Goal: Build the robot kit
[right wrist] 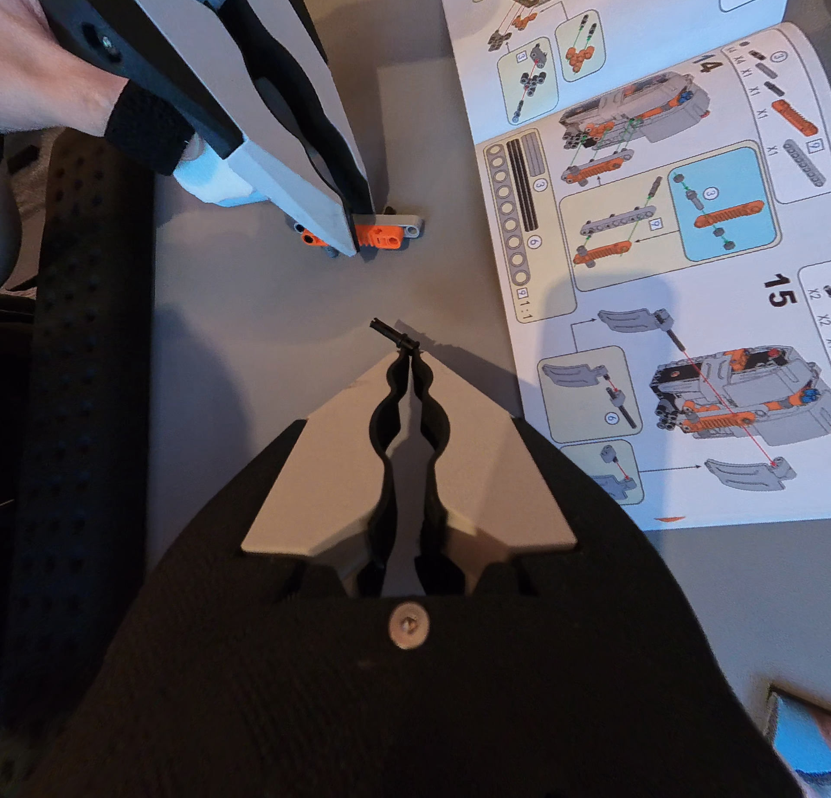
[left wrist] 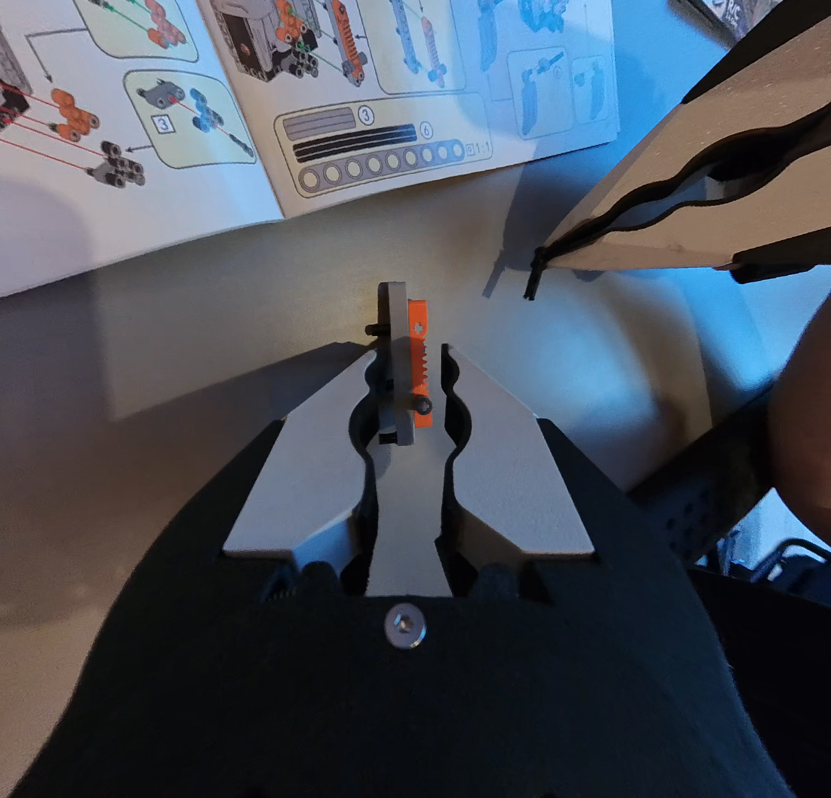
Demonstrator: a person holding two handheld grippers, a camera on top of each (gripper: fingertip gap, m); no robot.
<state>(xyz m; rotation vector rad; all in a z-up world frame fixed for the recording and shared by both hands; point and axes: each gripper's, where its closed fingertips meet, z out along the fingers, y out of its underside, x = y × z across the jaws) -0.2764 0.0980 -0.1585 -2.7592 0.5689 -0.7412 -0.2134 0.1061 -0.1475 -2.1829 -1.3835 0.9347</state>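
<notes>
The left gripper [left wrist: 409, 358] has its fingers clamped on a grey beam [left wrist: 399, 371] with an orange toothed rack [left wrist: 420, 367] pinned to it, standing on the desk [left wrist: 225, 326]. The right wrist view alone shows the right gripper [right wrist: 407, 351] pinching a black pin [right wrist: 393, 334] at its fingertips, pointing toward that beam, with the open instruction booklet [right wrist: 652, 281] right of its fingers.

A grey beam joined to an orange toothed rack [right wrist: 382, 235] sits on the grey tabletop [right wrist: 270, 308] between the left gripper's [right wrist: 358, 232] fingers; nearer, the right gripper [right wrist: 407, 349] pinches a small black pin [right wrist: 392, 333]; an open paper instruction booklet [right wrist: 652, 245] lies to the right.
</notes>
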